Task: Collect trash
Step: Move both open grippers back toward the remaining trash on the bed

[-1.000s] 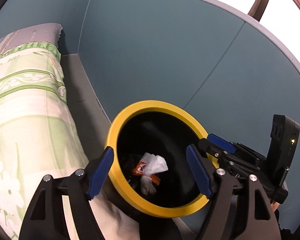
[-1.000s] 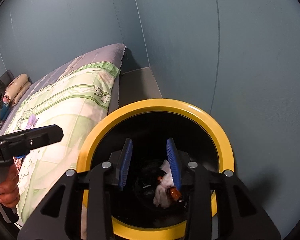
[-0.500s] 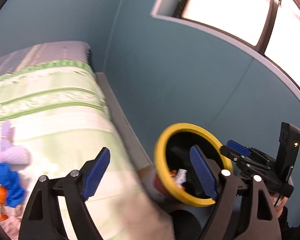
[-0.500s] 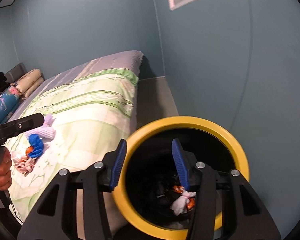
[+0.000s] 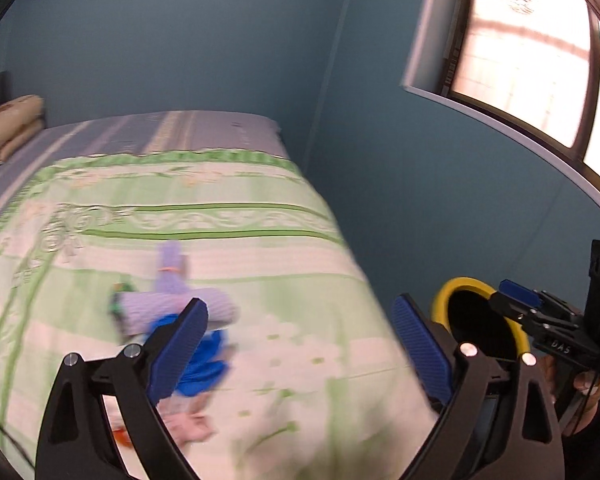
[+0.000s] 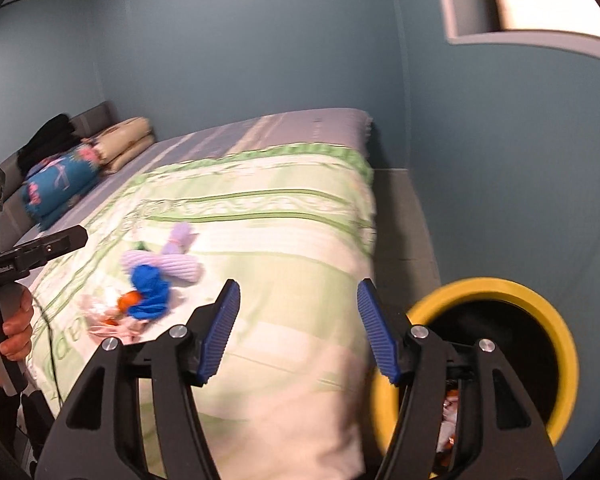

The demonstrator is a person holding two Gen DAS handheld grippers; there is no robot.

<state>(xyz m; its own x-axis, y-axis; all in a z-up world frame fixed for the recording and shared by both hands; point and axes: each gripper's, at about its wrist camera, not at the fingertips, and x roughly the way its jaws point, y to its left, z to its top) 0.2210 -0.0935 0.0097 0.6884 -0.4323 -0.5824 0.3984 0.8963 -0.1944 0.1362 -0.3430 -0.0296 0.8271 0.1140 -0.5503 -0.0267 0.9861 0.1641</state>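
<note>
Both grippers' jaws just opening, nothing between — left gripper (image 5: 300,344) and right gripper (image 6: 297,330) over bed's (image 6: 283,216) near edge — trash pile (image 6: 139,296) mid-bed.

One bed (image 6: 283,216) is carrying one small pile of trash (image 6: 147,284); one yellow-rimmed bin (image 6: 540,304) is standing beside its edge; two pillows (image 6: 127,140) are lying at its head.

Open quilt ahead, wall and bin crowding my right

I'm seeing a wide stretch of bare green quilt (image 6: 283,240) lying open before my tongs; the clump of purple, blue and pink litter (image 6: 151,280) is sitting left of centre, the yellow-rimmed bin (image 6: 540,312) is blocking the narrow floor strip (image 6: 404,216) between bed and blue wall (image 6: 480,160).
</note>
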